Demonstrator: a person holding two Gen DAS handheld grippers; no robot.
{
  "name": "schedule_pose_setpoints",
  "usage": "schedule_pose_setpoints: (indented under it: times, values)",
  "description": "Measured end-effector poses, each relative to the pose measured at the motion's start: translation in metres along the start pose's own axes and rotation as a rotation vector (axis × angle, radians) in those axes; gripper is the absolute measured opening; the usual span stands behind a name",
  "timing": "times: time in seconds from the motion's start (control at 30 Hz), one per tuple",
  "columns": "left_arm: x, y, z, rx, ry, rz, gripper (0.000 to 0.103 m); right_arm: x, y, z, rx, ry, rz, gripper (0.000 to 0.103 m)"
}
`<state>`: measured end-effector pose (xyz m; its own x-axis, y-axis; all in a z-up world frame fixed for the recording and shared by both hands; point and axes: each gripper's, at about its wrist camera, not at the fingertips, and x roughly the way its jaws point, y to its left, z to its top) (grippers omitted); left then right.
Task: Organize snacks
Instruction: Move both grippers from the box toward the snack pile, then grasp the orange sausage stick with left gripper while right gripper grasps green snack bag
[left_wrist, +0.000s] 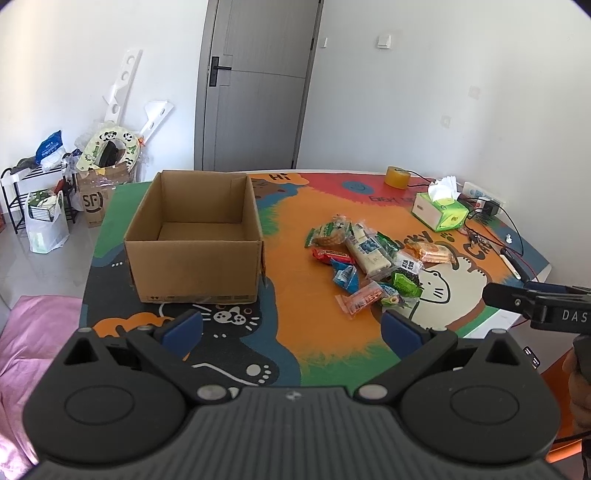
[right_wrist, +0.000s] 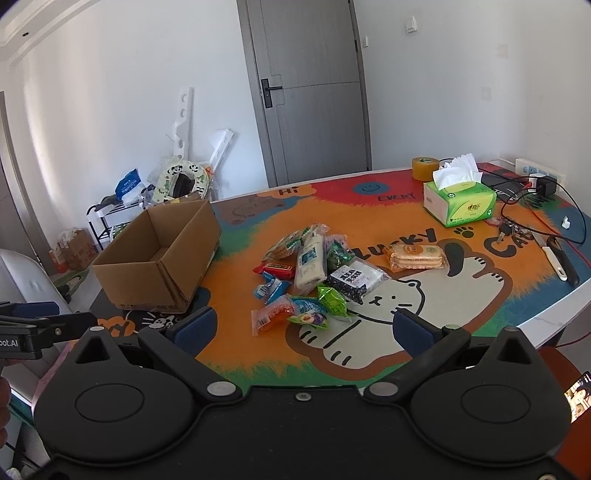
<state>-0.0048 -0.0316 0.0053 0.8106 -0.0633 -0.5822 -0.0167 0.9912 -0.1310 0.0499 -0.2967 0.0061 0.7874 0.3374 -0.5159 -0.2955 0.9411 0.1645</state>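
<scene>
An open, empty cardboard box (left_wrist: 192, 236) stands on the left of the colourful table mat (left_wrist: 295, 295); it also shows in the right wrist view (right_wrist: 159, 258). A pile of several wrapped snacks (left_wrist: 365, 262) lies to its right, also in the right wrist view (right_wrist: 317, 273), with an orange cracker pack (right_wrist: 415, 256) a little apart. My left gripper (left_wrist: 293, 328) is open and empty, above the near table edge. My right gripper (right_wrist: 303, 328) is open and empty, just short of the snack pile. The right gripper's side also shows in the left wrist view (left_wrist: 535, 299).
A green tissue box (right_wrist: 460, 203), a tape roll (right_wrist: 424, 168), cables, a charger (right_wrist: 545, 186), keys and a knife (right_wrist: 557, 254) lie at the table's right. A rack, bags and boxes (left_wrist: 55, 199) stand on the floor at left. A grey door (left_wrist: 258, 85) is behind.
</scene>
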Motion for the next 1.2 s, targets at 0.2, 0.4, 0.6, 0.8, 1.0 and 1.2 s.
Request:
schedule_pose_setpoints:
  times: [0.2,0.4,0.6,0.8,1.0,1.2]
  values:
    - [0.017,-0.003,0.000,-0.013,0.016,0.008,0.102,0.005,-0.009,-0.002,0.019,-0.004,-0.013,0.103]
    - [0.027,-0.005,0.001,-0.018,-0.003,0.015,0.102,0.011,-0.019,0.000,0.019,-0.019,-0.030,0.103]
    - [0.041,-0.008,0.009,-0.019,-0.028,0.015,0.102,0.020,-0.031,0.000,0.035,-0.027,-0.020,0.103]
    - [0.061,-0.013,0.012,-0.018,-0.035,-0.007,0.102,0.032,-0.041,-0.004,0.028,-0.033,-0.025,0.103]
    - [0.082,-0.022,0.014,-0.005,-0.029,-0.033,0.100,0.047,-0.055,-0.009,0.047,-0.024,0.000,0.103]
    - [0.102,-0.035,0.014,0.023,-0.020,-0.076,0.099,0.062,-0.061,-0.013,0.066,-0.014,0.038,0.103]
